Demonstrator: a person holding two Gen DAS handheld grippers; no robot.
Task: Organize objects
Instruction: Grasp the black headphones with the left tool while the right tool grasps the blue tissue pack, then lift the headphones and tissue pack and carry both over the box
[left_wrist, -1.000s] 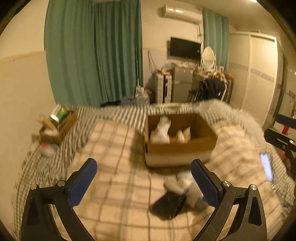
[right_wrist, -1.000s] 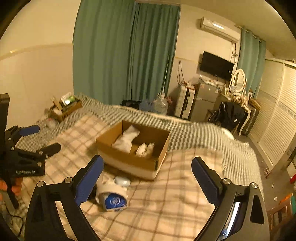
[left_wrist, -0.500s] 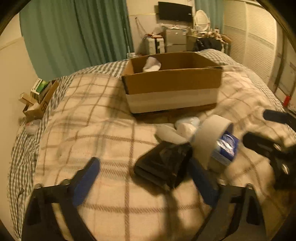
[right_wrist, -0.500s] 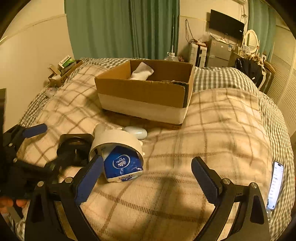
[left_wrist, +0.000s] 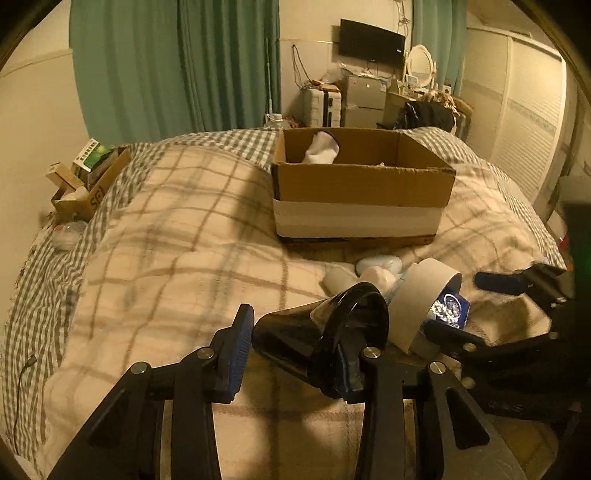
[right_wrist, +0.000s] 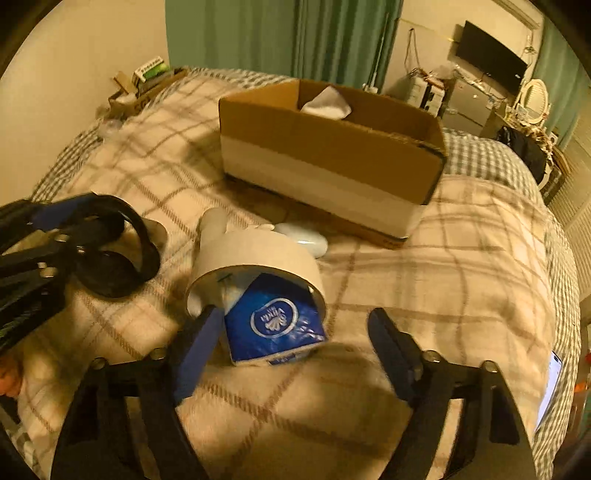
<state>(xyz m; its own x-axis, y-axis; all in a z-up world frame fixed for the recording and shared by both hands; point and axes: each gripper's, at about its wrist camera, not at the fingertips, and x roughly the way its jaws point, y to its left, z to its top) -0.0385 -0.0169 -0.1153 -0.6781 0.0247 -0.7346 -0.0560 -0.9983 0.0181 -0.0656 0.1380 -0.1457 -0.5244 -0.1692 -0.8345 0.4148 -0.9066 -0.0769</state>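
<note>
Sorting has begun but is far from finished, judging by how things lie: the cardboard box on the bed holds a white sock and little else that shows, while a cluster of loose things lies on the plaid blanket just in front of it.

Nearest the left gripper is a black glossy object, possibly a hair-dryer; its exact kind is hard to tell. The left fingers sit narrow on either side of it, one blue pad beside its body and the other against its rim, though whether they actually pinch it cannot be told. Just beside it lies a wide roll of tape with a blue tissue pack tucked inside the ring. The right gripper hovers over that pack with fingers wide, one fingertip at the roll's edge, holding nothing.

Behind the roll rest a pale oval object, perhaps a mouse, and a small white bottle-like piece. All four still need boxing.

Further out, a smaller carton of clutter sits at the bed's far left edge and a phone lies at its right edge. Both grippers crowd together, so they could collide when lifting.
</note>
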